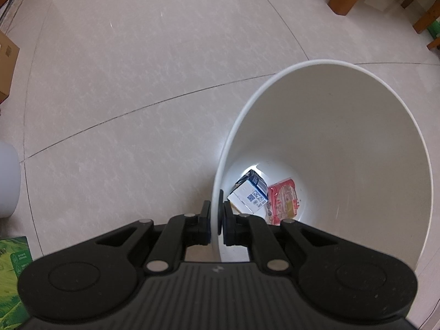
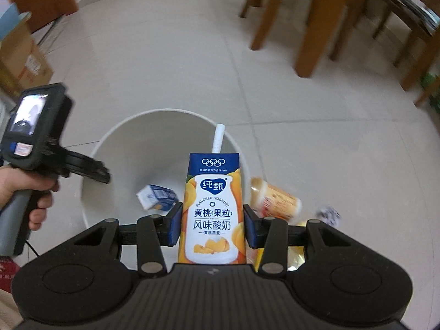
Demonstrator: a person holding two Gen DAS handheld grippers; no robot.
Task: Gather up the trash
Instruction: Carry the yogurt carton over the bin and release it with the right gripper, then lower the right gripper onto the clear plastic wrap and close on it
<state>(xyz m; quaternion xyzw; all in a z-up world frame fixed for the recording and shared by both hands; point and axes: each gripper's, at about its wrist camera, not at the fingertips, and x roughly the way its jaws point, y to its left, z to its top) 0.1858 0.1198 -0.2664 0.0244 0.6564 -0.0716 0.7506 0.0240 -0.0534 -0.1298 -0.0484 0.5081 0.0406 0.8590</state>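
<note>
While our left gripper (image 1: 217, 220) points straight down with its jaws pinched on the rim of the white bin (image 1: 357, 137), our right gripper (image 2: 213, 225) tilts downward over that bin, its blue pads pressed on either side of a yogurt carton (image 2: 213, 211). We see the carton upright between the fingers, blue on top and orange with peach art below, a white straw (image 2: 218, 137) sticking from its top. Down in the bin lie a blue-and-white carton (image 1: 251, 192) and a red wrapper (image 1: 283, 200), touching.
</note>
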